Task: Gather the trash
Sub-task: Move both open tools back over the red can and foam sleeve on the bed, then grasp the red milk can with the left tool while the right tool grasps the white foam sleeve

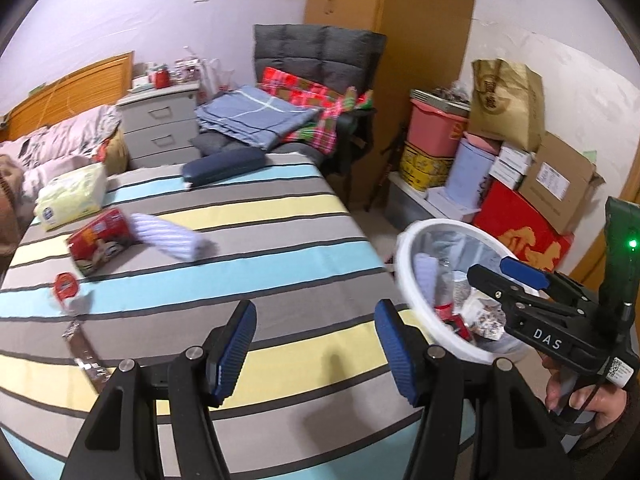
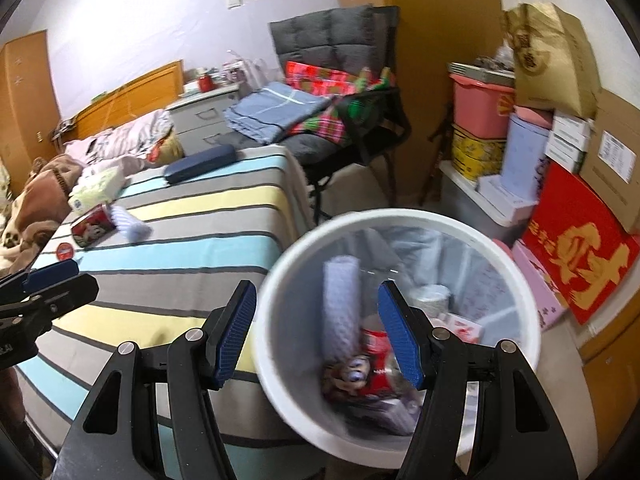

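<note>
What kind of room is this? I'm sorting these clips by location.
Most likely a bedroom at home: a bed with a striped sheet, a drawer unit beside it, and stacked storage boxes along the wall.

Both my tools held out, jaws apart and empty

My left tool [image 1: 316, 344] tilts downward with nothing between its blue pads [image 1: 234, 350]. My right tool [image 2: 318, 334] angles down likewise, its pads gripping nothing, and my hand [image 1: 588, 394] wraps its handle.

Two hand-held grippers [image 1: 316, 350] [image 2: 318, 334], one white bin [image 2: 532, 344], one red cup [image 1: 100, 242].
</note>
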Available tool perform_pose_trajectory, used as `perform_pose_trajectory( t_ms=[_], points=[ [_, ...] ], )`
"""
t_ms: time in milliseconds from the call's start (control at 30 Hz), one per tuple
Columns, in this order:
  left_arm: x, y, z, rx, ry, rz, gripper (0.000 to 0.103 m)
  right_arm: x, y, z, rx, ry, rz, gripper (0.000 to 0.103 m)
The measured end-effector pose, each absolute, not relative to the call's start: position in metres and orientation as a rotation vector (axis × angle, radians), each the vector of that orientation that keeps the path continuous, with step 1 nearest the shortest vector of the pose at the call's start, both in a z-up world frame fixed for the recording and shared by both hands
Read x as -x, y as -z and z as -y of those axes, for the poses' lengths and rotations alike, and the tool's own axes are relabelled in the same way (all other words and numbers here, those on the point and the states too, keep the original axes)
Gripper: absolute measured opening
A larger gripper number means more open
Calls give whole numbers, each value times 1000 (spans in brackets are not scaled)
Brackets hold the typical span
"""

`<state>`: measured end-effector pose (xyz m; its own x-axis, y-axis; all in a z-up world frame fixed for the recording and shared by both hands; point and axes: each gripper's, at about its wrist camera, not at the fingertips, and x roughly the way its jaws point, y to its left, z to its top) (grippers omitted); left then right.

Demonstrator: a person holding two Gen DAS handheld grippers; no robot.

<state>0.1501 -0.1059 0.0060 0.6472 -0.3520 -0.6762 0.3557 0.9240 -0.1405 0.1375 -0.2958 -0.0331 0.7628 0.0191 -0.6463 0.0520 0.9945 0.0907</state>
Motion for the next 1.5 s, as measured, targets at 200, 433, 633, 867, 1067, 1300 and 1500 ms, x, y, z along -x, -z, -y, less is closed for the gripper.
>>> perform_pose_trajectory(
  t_ms=[200,433,633,867,1067,1300,1500],
  points=[
    [-153,-7,62,20,333,-760,61,-151,29,263,-72,-49,-701,65],
    [-162,-7,6,57,253,-755,67,-166,28,228,-38,-126,-701,65],
    [-170,-4,-37,91,195,-759,68,-179,27,202,-7,-185,-710,65],
    [-186,-5,-78,130,170,-757,78,-199,29,175,23,-256,-734,65],
    [-207,-2,-101,133,177,-779,78,-221,34,151,64,-299,-767,65],
    [-243,11,-113,98,206,-836,81,-248,44,130,100,-368,-792,65],
    [-275,23,-112,57,232,-867,81,-271,59,116,119,-416,-839,66]
  ],
)
